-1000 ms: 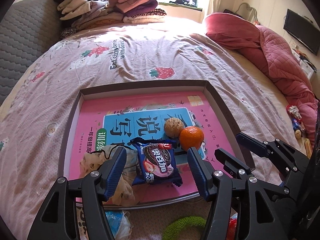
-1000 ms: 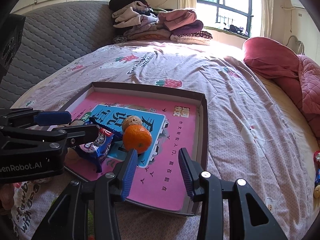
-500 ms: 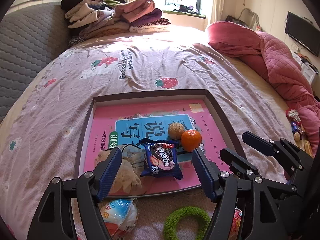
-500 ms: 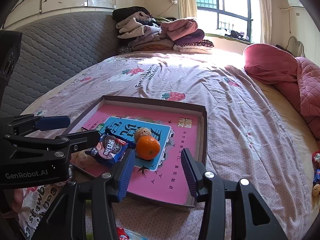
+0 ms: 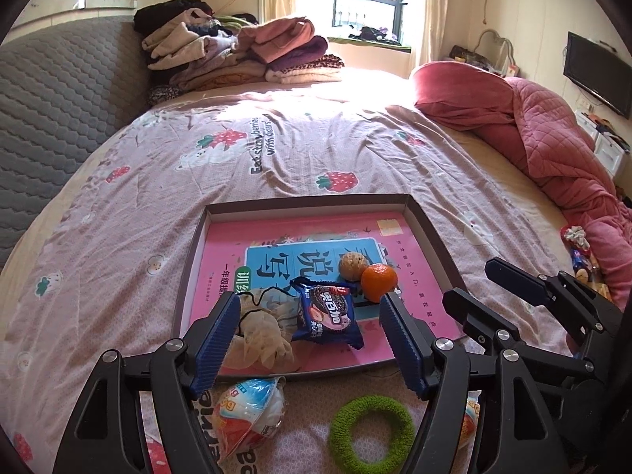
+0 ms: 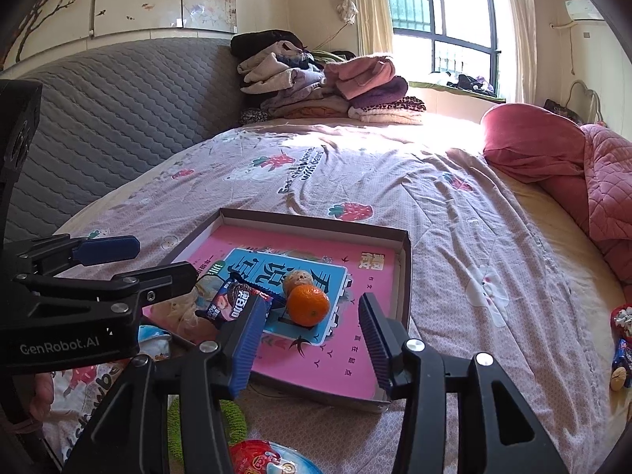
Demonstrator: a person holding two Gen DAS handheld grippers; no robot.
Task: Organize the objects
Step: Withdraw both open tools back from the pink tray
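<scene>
Pink strawberry-print bed carries a shallow brown cardboard tray collecting a round orange tangerine, a tan walnut, a blue cookie packet and a beige drawstring pouch. Left tongs and right tongs, jaws just widened, hold nothing. A fuzzy green ring and a plastic-wrapped snack lie just outside, probably next.

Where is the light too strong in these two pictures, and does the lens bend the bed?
Left wrist view: the window and the sunlit sheet below the folded clothes are washed out, and the bed edge bows. Right wrist view: glare whitens the window and the sheet near the red pillow; the tray stays sharp.
</scene>
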